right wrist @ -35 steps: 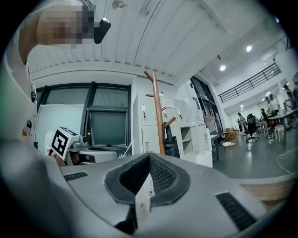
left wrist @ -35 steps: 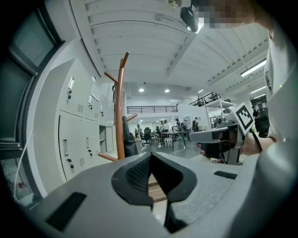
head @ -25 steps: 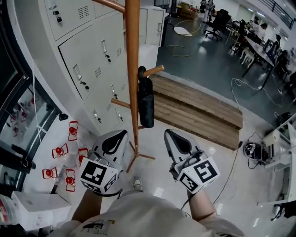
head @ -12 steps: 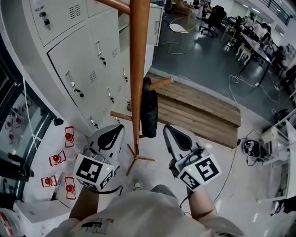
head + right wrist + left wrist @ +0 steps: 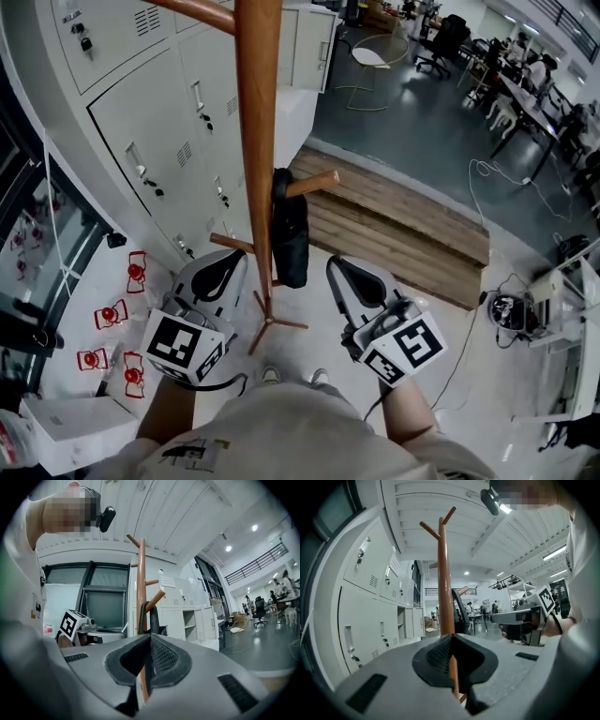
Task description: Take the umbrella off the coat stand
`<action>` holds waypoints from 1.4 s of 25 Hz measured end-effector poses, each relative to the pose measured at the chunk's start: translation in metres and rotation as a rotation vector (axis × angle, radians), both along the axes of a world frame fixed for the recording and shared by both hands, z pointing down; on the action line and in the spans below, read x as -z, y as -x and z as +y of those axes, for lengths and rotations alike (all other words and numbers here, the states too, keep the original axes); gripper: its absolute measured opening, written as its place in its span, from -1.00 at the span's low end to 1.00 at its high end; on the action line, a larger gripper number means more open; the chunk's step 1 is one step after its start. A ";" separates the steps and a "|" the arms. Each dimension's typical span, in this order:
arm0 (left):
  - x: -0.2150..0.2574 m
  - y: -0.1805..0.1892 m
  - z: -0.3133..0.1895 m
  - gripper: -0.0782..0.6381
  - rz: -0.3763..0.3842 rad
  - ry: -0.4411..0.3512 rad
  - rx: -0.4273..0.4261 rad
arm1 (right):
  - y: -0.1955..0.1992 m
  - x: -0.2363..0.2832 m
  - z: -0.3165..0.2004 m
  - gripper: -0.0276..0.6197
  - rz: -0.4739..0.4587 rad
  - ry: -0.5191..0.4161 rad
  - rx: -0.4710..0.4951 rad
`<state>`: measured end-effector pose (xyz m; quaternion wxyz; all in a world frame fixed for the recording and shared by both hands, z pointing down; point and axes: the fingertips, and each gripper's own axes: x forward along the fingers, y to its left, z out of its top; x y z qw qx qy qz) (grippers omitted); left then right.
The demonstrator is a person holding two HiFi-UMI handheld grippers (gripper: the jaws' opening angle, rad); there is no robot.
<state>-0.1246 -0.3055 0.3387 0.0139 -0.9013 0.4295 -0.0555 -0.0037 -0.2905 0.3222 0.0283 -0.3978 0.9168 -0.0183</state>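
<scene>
The wooden coat stand [image 5: 253,159] rises straight ahead, its foot [image 5: 267,323] on the floor between my two grippers. A folded black umbrella [image 5: 289,225] hangs by its curved handle from a peg [image 5: 314,183] on the stand's right side. My left gripper [image 5: 236,262] is shut and empty, just left of the pole. My right gripper [image 5: 336,270] is shut and empty, just right of the umbrella and not touching it. In the left gripper view the pole [image 5: 445,583] and umbrella [image 5: 459,613] stand beyond the jaws. The right gripper view shows the umbrella handle [image 5: 146,616] hooked on its peg.
Grey lockers [image 5: 159,122] line the wall behind and left of the stand. A low wooden platform [image 5: 403,220] lies to the right. Red-and-white items [image 5: 112,314] and a white box [image 5: 66,431] sit on the floor at left. Cables [image 5: 497,169] trail at right.
Both grippers have come forward toward the coat stand, which now looks nearer and has shifted left in the head view. Both stay shut and the umbrella still hangs on its peg.
</scene>
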 end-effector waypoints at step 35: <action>0.019 -0.018 -0.016 -0.76 -0.031 -0.052 0.191 | 0.040 -0.031 -0.066 0.00 0.087 0.027 0.404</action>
